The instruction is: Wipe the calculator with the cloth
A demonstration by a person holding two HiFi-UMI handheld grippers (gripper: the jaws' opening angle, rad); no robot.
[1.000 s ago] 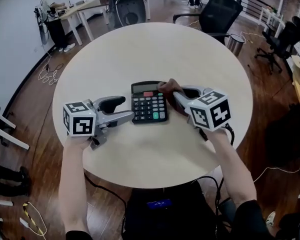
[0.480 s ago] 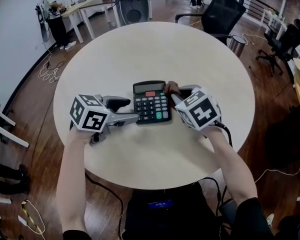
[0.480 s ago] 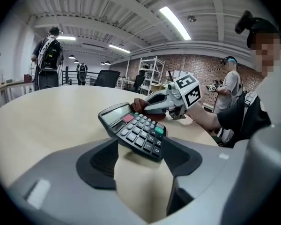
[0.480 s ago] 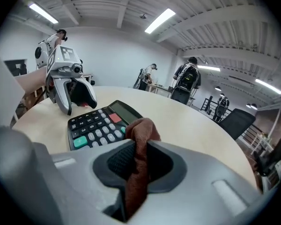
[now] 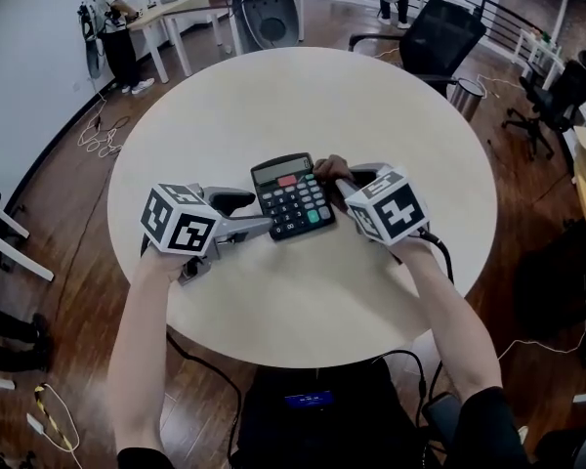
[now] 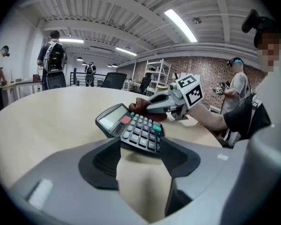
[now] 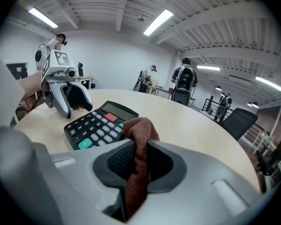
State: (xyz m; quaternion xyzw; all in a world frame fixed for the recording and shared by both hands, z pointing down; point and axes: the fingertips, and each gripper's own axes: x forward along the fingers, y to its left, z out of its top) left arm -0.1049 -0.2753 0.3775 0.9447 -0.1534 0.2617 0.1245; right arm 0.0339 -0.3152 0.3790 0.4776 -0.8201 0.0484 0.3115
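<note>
The cloth (image 7: pixel 138 130) is clamped in the right gripper (image 5: pixel 342 184) at the calculator's (image 5: pixel 291 195) top right corner. The left gripper's (image 6: pixel 141 156) jaws, just closing, are held apart, the calculator's near edge between them.

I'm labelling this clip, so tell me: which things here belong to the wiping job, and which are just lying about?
In the job: calculator; brown cloth, pinched in the right hand-held gripper; round table under them.
Lying about: black office chair; metal bin; floor cables; desk at the back.
</note>
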